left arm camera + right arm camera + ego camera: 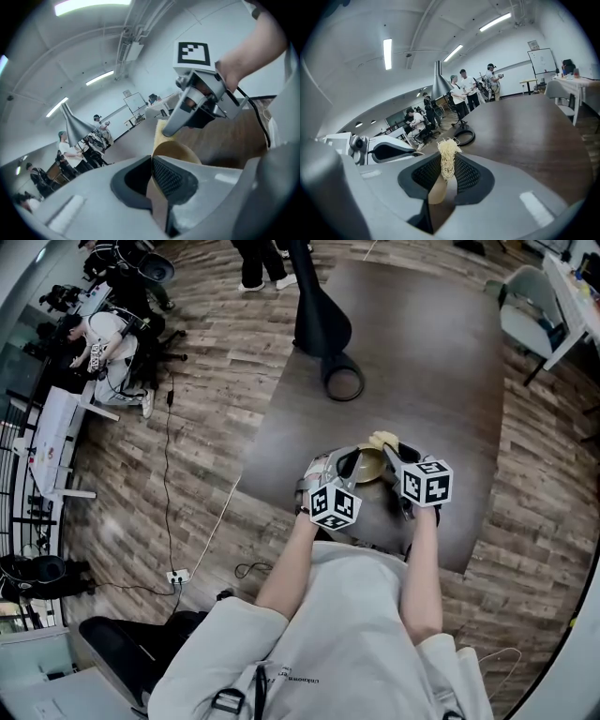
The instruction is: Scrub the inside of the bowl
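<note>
While the left tongs (151, 176) are clamped shut on the near rim of the bowl (177, 152), the right tongs (446, 174) are closed on a pale fibrous scrubber (447, 155), and that scrubber sits right at the bowl's far rim. So the scrubbing looks ready to go in, but here's the worry: that's a thin-wall pinch on one side only. Push down hard and the bowl could twist or slide out of the grip, I'd say. The scrubber is nipped by just its lower end, too. Drag it against the wall and it may pull free, leaving hard tongs tips to knock the bowl. Whether the bowl rests on the worktop (427, 362) I can't tell. On the person's side of the bowl the worktop's edge is near, so a slip that way could go overboard. Beyond the bowl there's plenty of bare surface, with a black ring (343, 382) well apart.
</note>
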Tool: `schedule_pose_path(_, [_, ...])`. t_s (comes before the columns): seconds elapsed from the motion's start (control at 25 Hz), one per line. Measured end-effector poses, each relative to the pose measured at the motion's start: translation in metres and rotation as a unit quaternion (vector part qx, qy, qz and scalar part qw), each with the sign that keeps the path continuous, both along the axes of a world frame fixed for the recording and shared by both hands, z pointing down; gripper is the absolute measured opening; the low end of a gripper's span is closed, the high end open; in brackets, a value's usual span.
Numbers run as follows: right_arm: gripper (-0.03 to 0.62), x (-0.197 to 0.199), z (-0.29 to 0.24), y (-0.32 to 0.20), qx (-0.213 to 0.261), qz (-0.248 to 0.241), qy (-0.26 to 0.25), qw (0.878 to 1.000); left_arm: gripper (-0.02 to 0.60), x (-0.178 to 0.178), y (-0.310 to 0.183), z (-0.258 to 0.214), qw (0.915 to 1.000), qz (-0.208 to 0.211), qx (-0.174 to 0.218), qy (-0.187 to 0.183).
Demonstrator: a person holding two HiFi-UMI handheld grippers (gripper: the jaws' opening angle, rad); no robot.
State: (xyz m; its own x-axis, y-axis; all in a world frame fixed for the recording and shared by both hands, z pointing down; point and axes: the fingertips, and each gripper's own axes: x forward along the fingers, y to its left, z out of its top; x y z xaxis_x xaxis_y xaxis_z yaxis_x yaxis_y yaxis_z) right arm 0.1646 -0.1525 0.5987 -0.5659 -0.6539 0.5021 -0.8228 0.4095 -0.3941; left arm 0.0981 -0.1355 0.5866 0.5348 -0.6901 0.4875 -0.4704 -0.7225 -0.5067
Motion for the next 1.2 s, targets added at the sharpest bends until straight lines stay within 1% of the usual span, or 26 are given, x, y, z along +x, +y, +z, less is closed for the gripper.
schedule_pose_path(0.08, [0.106,0.004,0.003,0.001,-0.004,0.003,-0.001,1.000,0.011,-0.009,-0.008,-0.006,0.9986,-0.029,-0.016,0.041])
schedule_pose_path(0.16, [0.106,0.005,0.004,0.002,-0.007,0.006,-0.008,1.000,0.011,-0.016,-0.014,-0.009,0.9945,-0.056,-0.037,0.080])
schedule_pose_path(0.28, [0.106,0.003,0.003,0.000,-0.007,0.008,-0.014,1.000,0.011,-0.025,-0.020,-0.008,0.9858,-0.087,-0.069,0.126])
schedule_pose_path(0.36, [0.106,0.002,0.004,0.000,-0.006,0.007,-0.015,1.000,0.012,-0.031,-0.023,-0.005,0.9783,-0.110,-0.089,0.152])
schedule_pose_path(0.48, [0.106,0.001,0.006,0.002,-0.009,0.004,-0.018,1.000,0.011,-0.042,-0.028,-0.004,0.9619,-0.147,-0.117,0.199])
schedule_pose_path(0.56, [0.106,0.000,0.007,0.003,-0.011,0.002,-0.020,1.000,0.011,-0.047,-0.032,-0.006,0.9500,-0.164,-0.132,0.231])
schedule_pose_path(0.68, [0.106,-0.002,0.007,0.005,-0.012,-0.002,-0.026,1.000,0.011,-0.054,-0.037,-0.009,0.9341,-0.187,-0.150,0.264])
schedule_pose_path(0.84, [0.106,-0.005,0.008,0.002,-0.015,-0.005,-0.025,1.000,0.011,-0.060,-0.045,-0.005,0.9119,-0.221,-0.180,0.295])
schedule_pose_path(0.96, [0.106,-0.005,0.015,0.004,-0.024,-0.006,-0.022,0.999,0.011,-0.063,-0.049,0.003,0.8950,-0.246,-0.205,0.311])
schedule_pose_path(1.12, [0.106,-0.009,0.020,0.008,-0.032,-0.014,-0.019,0.999,0.011,-0.070,-0.052,0.014,0.8693,-0.277,-0.233,0.337])
schedule_pose_path(1.2, [0.106,-0.012,0.021,0.010,-0.032,-0.018,-0.014,0.999,0.011,-0.073,-0.053,0.017,0.8605,-0.290,-0.239,0.344])
